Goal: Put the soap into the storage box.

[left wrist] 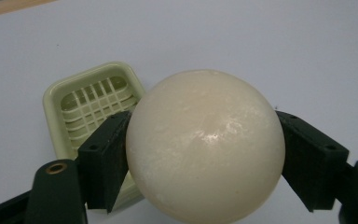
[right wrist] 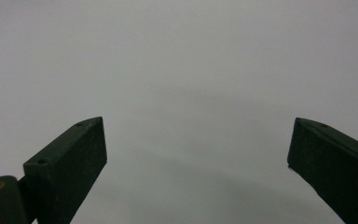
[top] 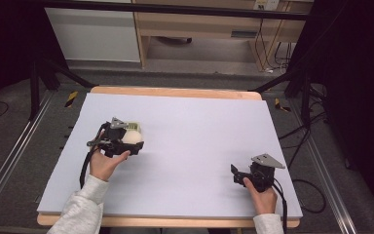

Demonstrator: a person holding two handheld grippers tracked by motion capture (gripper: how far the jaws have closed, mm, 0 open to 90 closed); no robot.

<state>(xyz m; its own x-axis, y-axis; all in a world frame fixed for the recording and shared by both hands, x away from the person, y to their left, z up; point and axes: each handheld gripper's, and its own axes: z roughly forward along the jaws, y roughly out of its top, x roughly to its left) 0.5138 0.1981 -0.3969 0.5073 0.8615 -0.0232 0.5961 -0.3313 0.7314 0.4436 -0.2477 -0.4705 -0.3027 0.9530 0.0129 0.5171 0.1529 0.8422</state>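
Note:
A cream-white round soap ball (left wrist: 205, 147) is clamped between the two black jaws of my left gripper (left wrist: 200, 158), whose pads press on its sides. In the high view the same soap ball (top: 131, 137) shows at the left of the table, held by the left gripper (top: 126, 141) just in front of a pale green soap dish (top: 135, 126). The soap dish (left wrist: 91, 105) has a slotted grid floor and lies on the white surface behind and left of the ball. My right gripper (right wrist: 198, 158) stands open over bare white surface; in the high view this right gripper (top: 236, 174) rests at the front right.
A large white board (top: 185, 141) covers the wooden table (top: 175, 91). Black frame posts and cables stand around the table's sides, with a wooden cabinet (top: 199, 24) at the back.

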